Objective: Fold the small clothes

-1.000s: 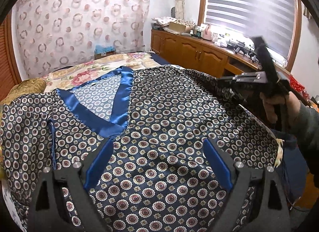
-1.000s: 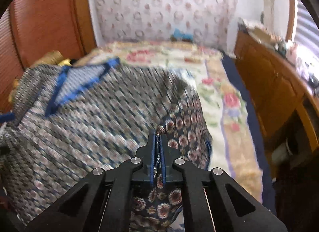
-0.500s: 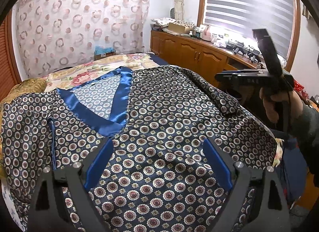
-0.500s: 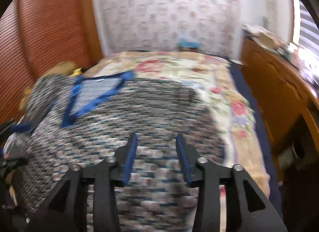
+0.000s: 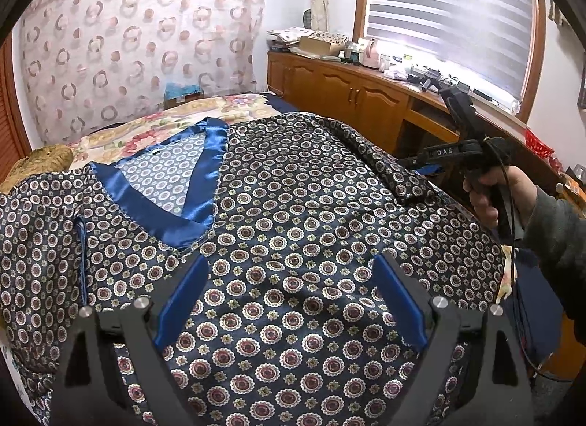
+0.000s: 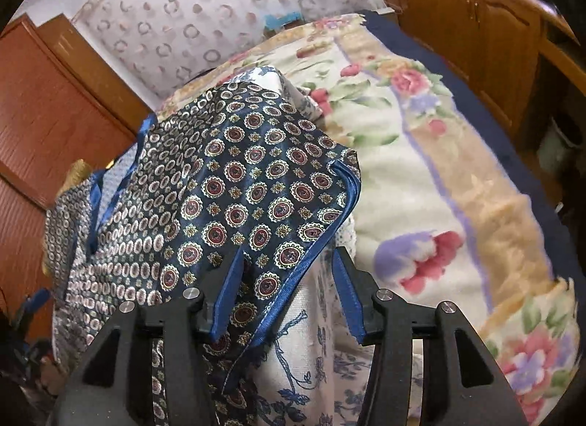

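A navy satin top with a medallion print and a shiny blue V-neck trim lies spread on the bed. My left gripper hovers open over its lower middle, nothing between the fingers. The right sleeve lies folded inward along the top's right side. A person's hand holds my right gripper just beyond that sleeve. In the right wrist view the right gripper has its jaws opening. The blue-piped sleeve cuff lies loose between them, and the pads are not pressing on it.
A floral blanket covers the bed to the right of the top. Wooden cabinets with clutter on them run under the window. A brown wardrobe door stands on the left, and a gold cushion lies by the top's left shoulder.
The right gripper went from shut on the sleeve to open, letting it go. It then sank toward the bed and rolled. The sleeve now lies folded on the top. The left gripper stayed put.
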The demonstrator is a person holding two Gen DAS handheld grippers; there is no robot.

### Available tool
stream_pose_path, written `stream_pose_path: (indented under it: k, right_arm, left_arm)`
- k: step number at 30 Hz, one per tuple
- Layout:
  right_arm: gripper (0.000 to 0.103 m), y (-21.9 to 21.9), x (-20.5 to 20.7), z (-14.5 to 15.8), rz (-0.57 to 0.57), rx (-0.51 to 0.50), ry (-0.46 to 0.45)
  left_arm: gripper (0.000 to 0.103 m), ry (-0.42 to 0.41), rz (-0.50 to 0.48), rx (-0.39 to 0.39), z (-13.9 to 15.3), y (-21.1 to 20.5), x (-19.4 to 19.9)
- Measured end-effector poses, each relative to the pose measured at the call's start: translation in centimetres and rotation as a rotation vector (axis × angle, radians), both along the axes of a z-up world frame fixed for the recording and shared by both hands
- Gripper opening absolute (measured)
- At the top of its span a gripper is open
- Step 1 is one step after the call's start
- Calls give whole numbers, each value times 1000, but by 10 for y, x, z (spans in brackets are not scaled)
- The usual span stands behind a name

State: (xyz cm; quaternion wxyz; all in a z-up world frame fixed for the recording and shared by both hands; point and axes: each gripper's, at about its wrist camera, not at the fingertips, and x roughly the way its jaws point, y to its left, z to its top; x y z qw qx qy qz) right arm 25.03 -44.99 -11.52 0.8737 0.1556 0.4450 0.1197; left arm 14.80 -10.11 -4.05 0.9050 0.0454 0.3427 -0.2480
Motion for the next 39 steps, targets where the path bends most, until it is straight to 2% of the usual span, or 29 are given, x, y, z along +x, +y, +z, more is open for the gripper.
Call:
stream_pose_path:
  k: [1,2,3,5,8,12,17,24,25,26,28,31,36,39]
  right_arm:
    - [33,0,0,2,5,2,-8]
    - [25,1,0,5,20,3,-23]
    - [22,1,-2,7,23,-24,-36]
    - [8,6,-2,14,27,-92,-65]
    - [3,8,-6,27,34,-120,-132]
    - [3,28,-12,58,55,-176,-238]
    - [2,81,-12,90,182,-211,-327]
    - [3,169,-7,99,378,-209,-359]
    - [7,175,-6,98,397,-208,-358]
    - [21,182,-5,96,414,-209,-349]
    - [34,188,-1,93,415,-220,-336]
    - [35,183,2,90,400,-206,-324]
    - [37,163,6,82,347,-235,-301]
    - [42,150,9,78,319,-253,-288]
  left_arm:
    - [92,0,1,-1,0,0,0]
    - [92,-1,2,-3,0,1,-1]
    - [92,-1,3,-4,0,1,-1]
    - [92,0,6,-7,0,3,-1]
    - [92,2,10,-10,-2,5,-1]
    - [92,6,20,-13,-4,9,0]
    - [92,-1,42,-23,-1,18,-1]
    - [92,5,74,-38,-1,33,-1]
    - [92,6,76,-38,-2,34,-1]
    - [92,8,79,-38,-3,36,-1]
    - [92,11,82,-40,-4,37,0]
    - [92,13,85,-44,-6,41,-1]
    - [92,14,92,-48,-6,45,3]
    - [92,9,99,-45,-3,50,6]
